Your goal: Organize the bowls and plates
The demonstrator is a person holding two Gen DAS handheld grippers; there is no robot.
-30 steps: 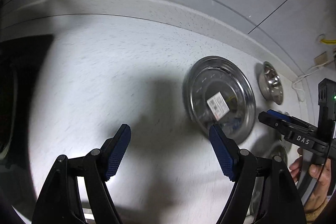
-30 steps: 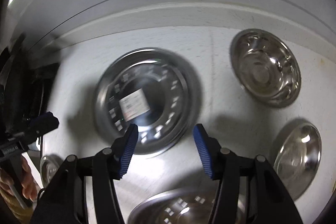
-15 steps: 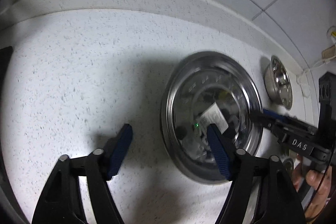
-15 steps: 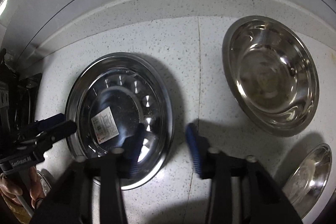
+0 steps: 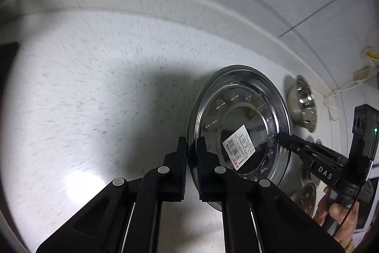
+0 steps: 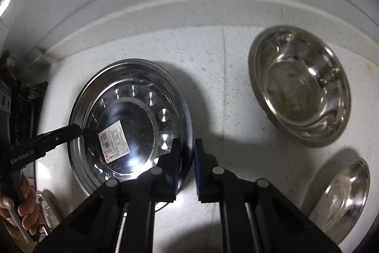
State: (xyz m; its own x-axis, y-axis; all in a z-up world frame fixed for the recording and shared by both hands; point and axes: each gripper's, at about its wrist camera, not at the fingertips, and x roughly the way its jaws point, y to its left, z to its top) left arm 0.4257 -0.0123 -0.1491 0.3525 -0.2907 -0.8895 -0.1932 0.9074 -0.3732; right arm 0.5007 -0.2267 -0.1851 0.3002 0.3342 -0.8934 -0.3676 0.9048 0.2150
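1. Left gripper (image 5: 191, 142) is pinching the plate (image 5: 239, 96) at its left rim, one finger outside, one inside; its jaws have just been closing onto that rim.
2. Right gripper (image 6: 187, 146) is clamping the opposite rim of the same plate (image 6: 132, 77), its jaws also just closed, rim between the pads.
3. Plate is sitting on the speckled counter (image 5: 94, 87), near the back wall, a barcode label (image 6: 113, 141) lying in its centre.
4. Large bowl (image 6: 300, 87) is resting to the plate's right, apart from it; a smaller bowl (image 6: 341, 191) is lying nearer the camera, tilted.
5. Hands (image 5: 341, 212) are showing at the frame edges, holding each tool's handle.
6. Cord (image 5: 341, 89) is trailing along the far right wall.
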